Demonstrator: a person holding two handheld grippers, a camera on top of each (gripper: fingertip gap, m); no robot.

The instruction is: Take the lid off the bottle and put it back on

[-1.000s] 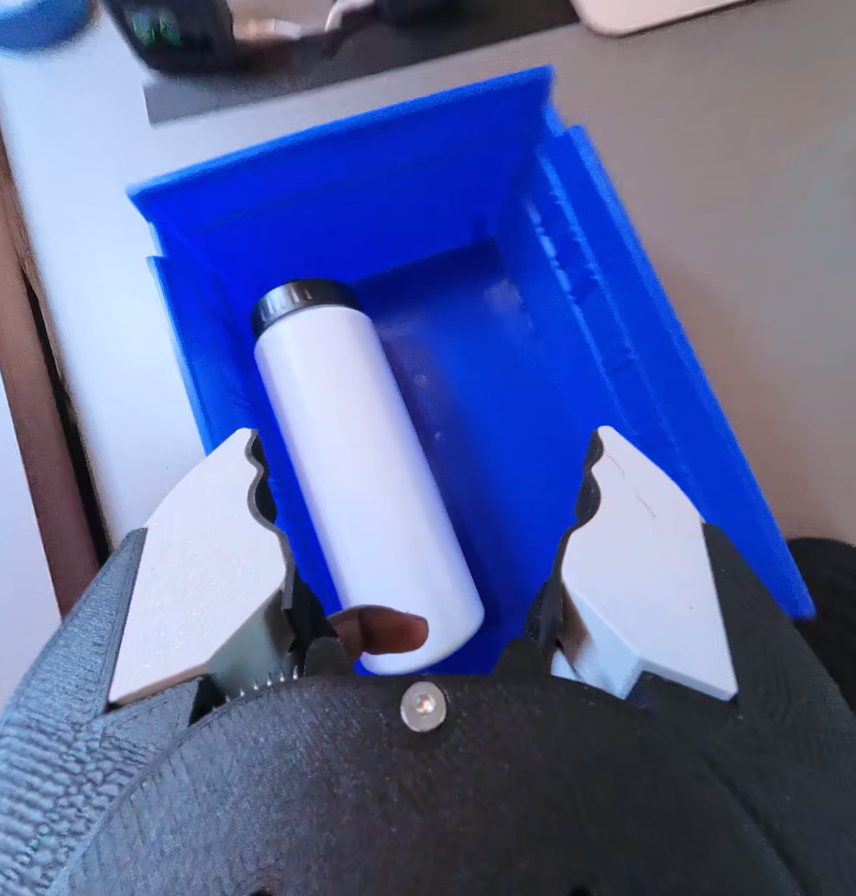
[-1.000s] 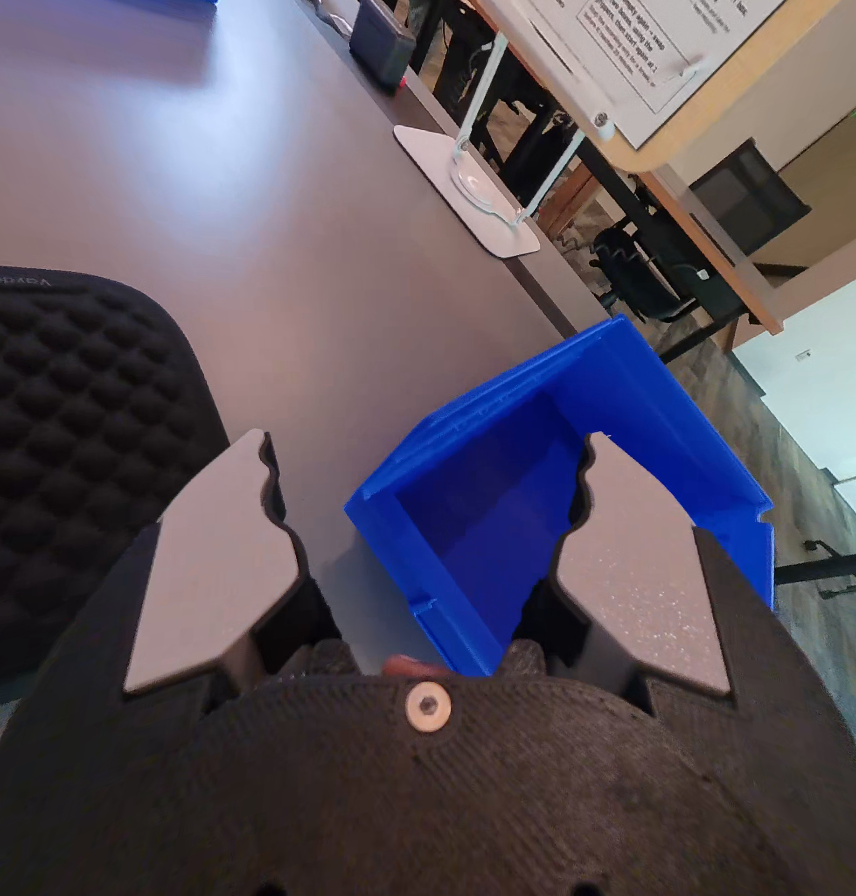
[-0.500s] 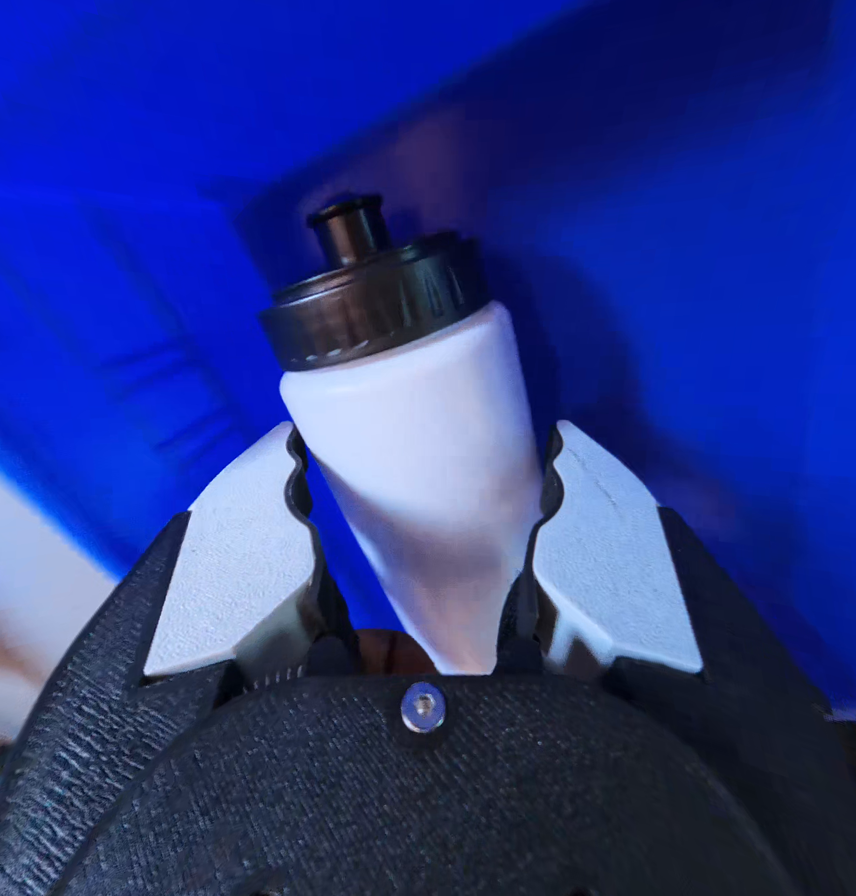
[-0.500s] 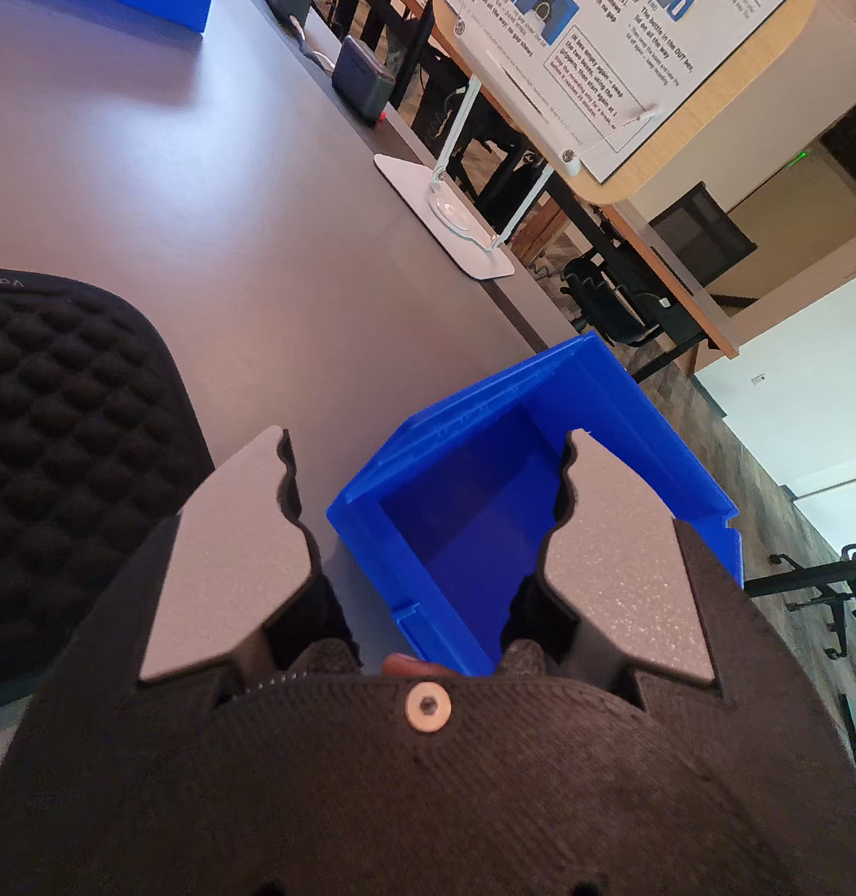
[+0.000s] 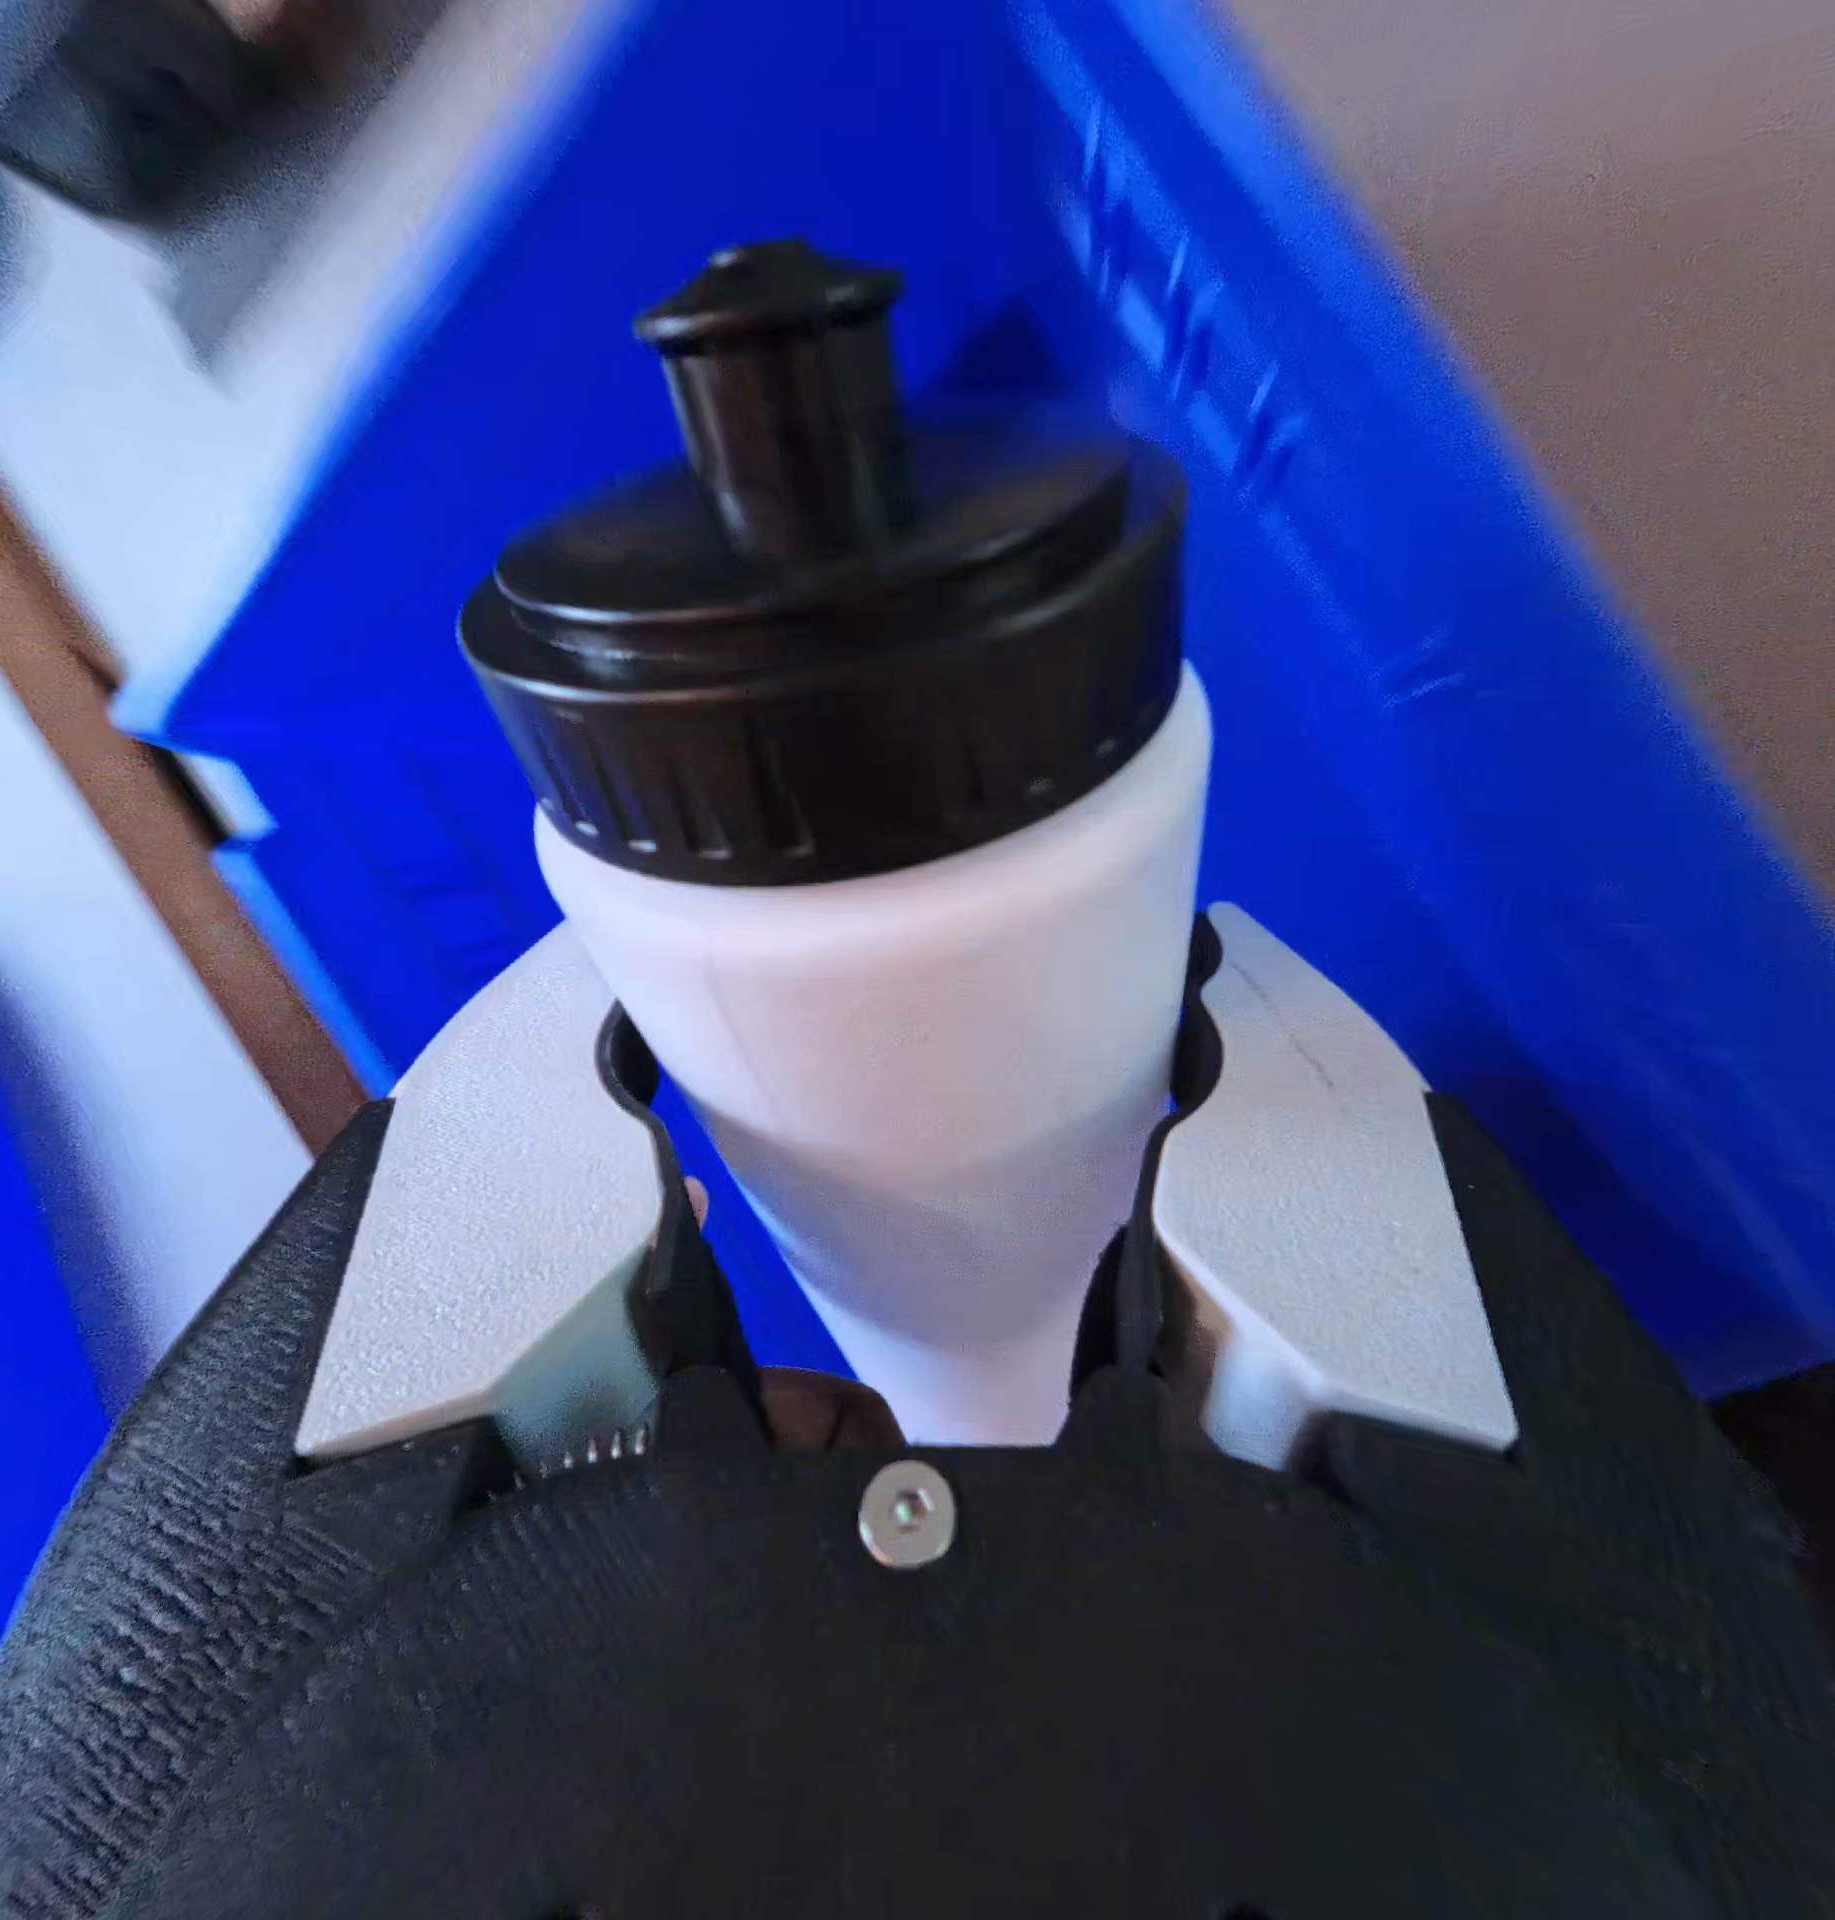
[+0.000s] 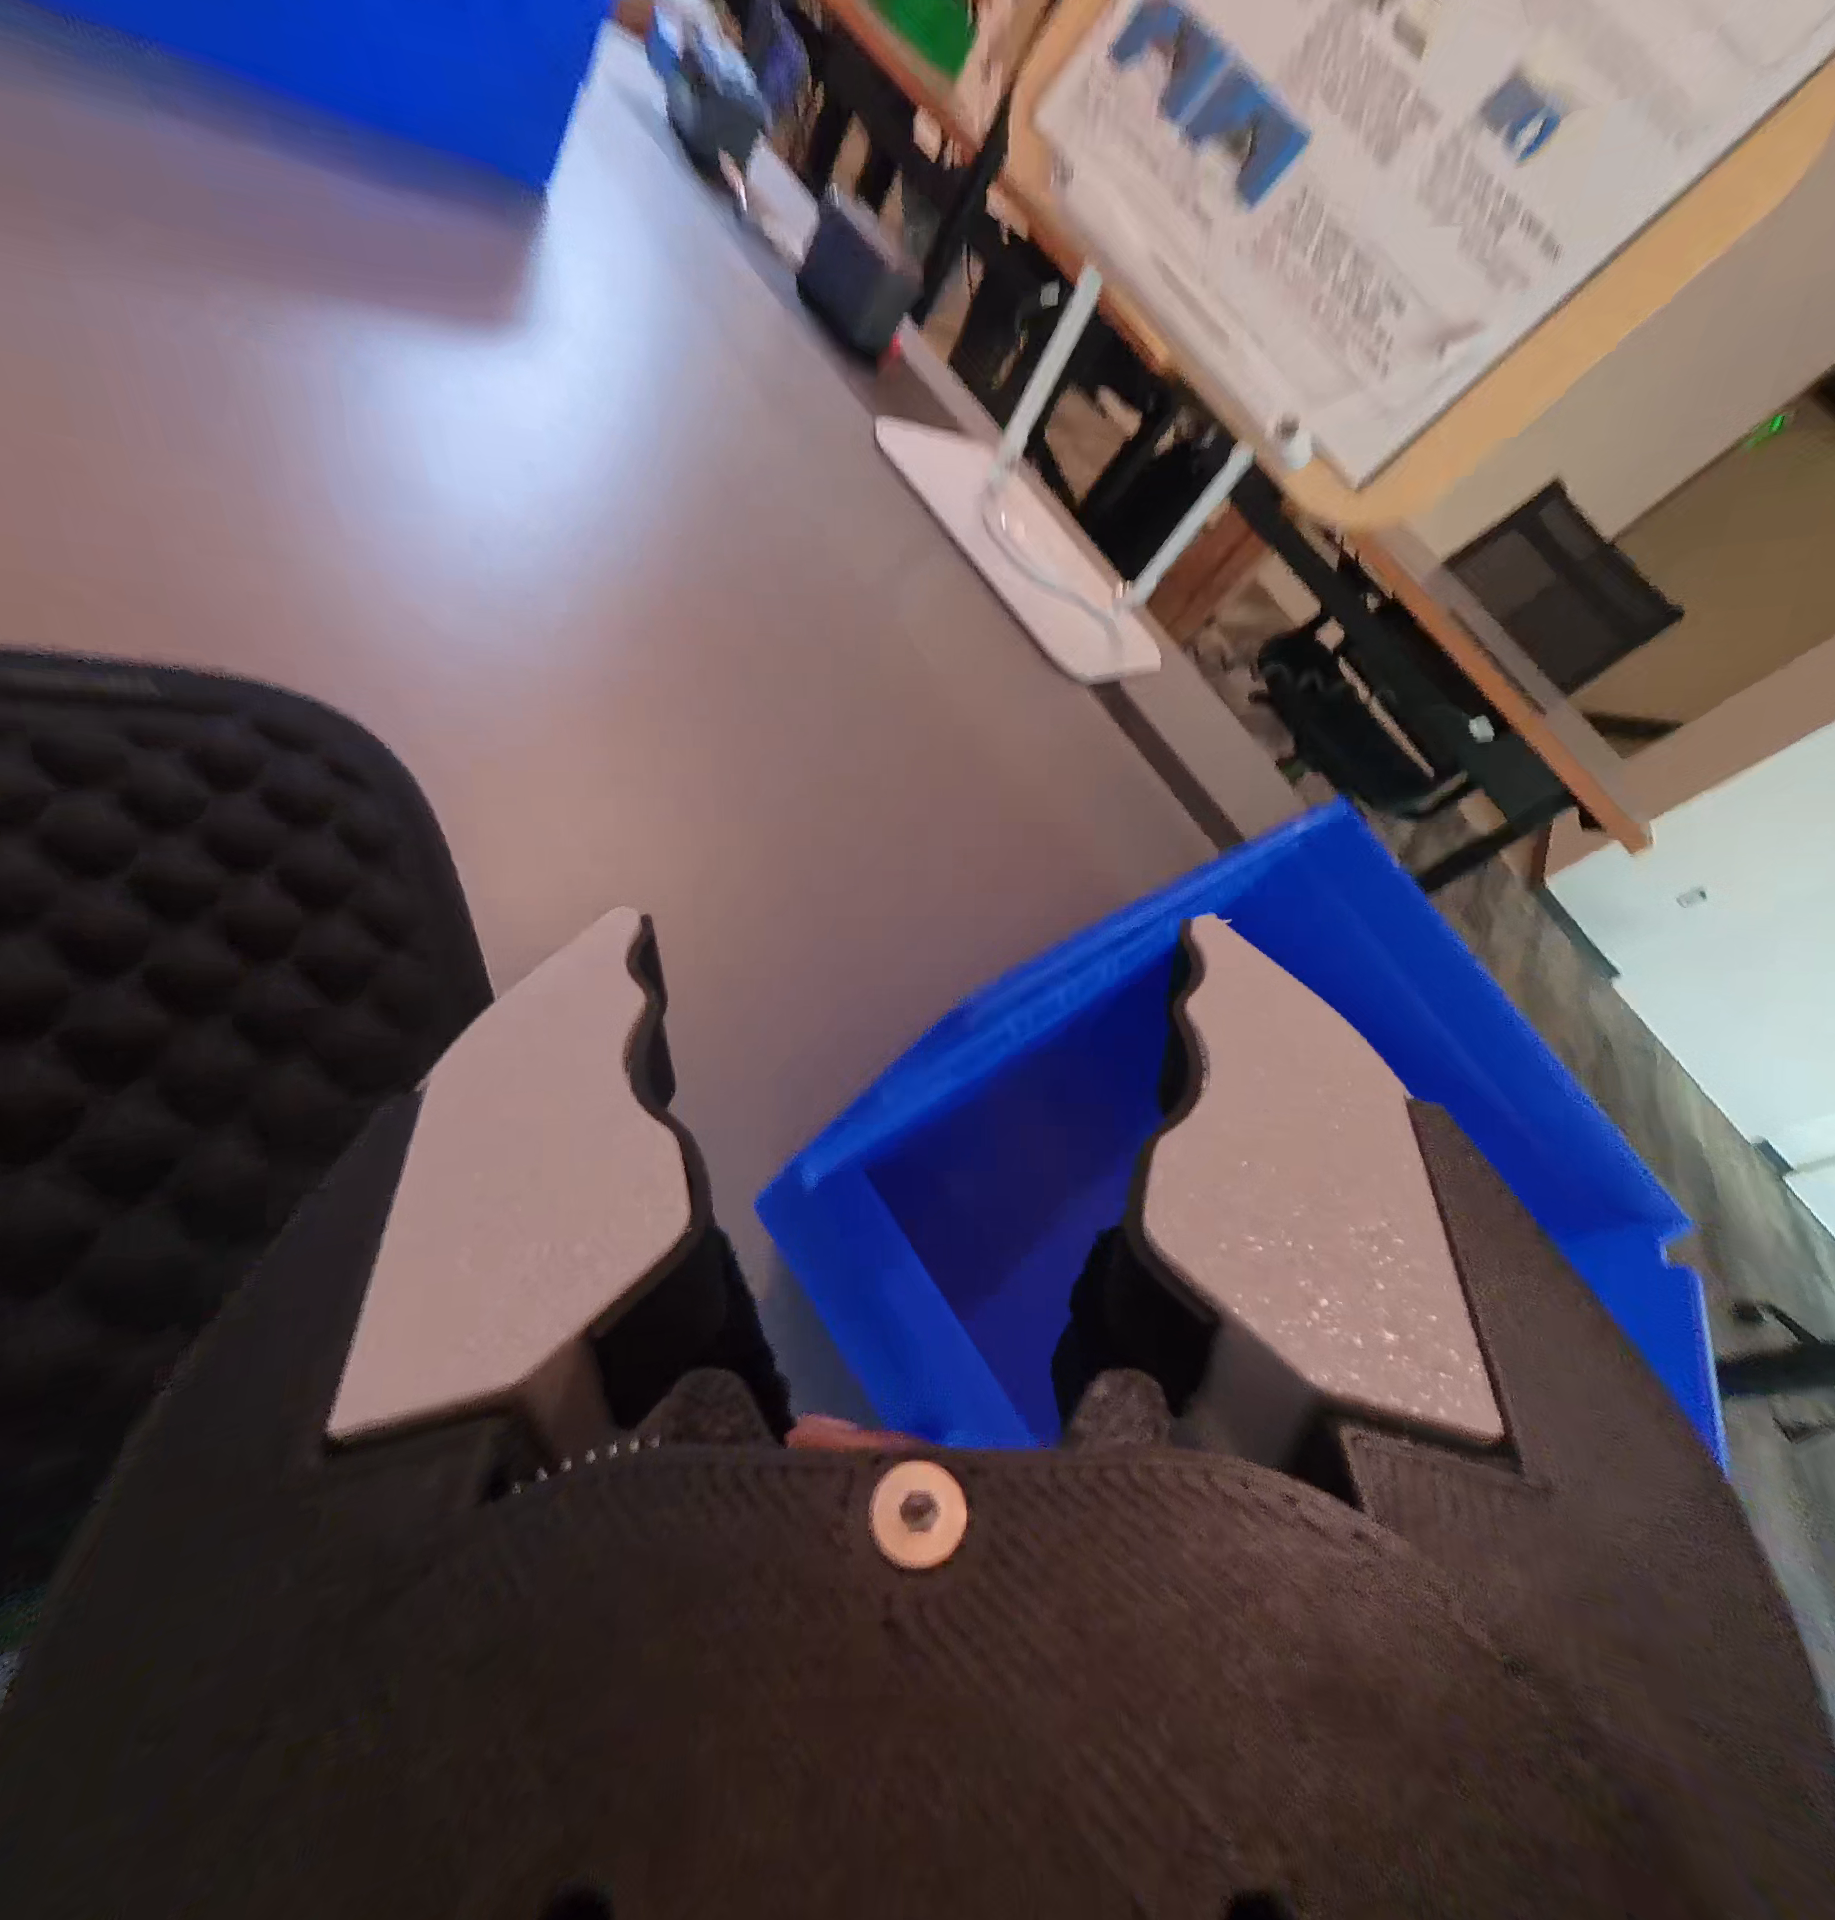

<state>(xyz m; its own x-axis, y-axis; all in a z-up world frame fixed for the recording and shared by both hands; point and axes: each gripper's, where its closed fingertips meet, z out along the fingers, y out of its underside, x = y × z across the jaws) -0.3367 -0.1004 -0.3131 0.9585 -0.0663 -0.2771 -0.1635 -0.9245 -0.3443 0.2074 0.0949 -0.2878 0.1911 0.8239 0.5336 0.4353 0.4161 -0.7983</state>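
Note:
A white bottle (image 5: 892, 1029) with a black ribbed lid (image 5: 819, 717) and a pull spout sits between the jaws of my left gripper (image 5: 908, 997). The gripper is shut on the bottle's body, below the lid. The lid is on the bottle. The bottle is raised in front of a blue bin (image 5: 1412, 675). My right gripper (image 6: 918, 977) is open and empty. It hovers over the grey table (image 6: 580, 582), just above the near corner of a second blue bin (image 6: 996, 1164). The bottle does not show in the right wrist view.
A black dimpled mat (image 6: 165, 987) lies left of my right gripper. A white lamp base (image 6: 1038, 582) and a small dark box (image 6: 851, 281) stand near the table's far edge. Another blue bin (image 6: 373, 62) is at the far left. Chairs and desks lie beyond. My hands' fingertips stand some 60 cm from each other.
My left gripper went down into the blue bin, shut on the lying bottle and has lifted it up and out. My right gripper narrowed slightly and drifted a little; it stays open.

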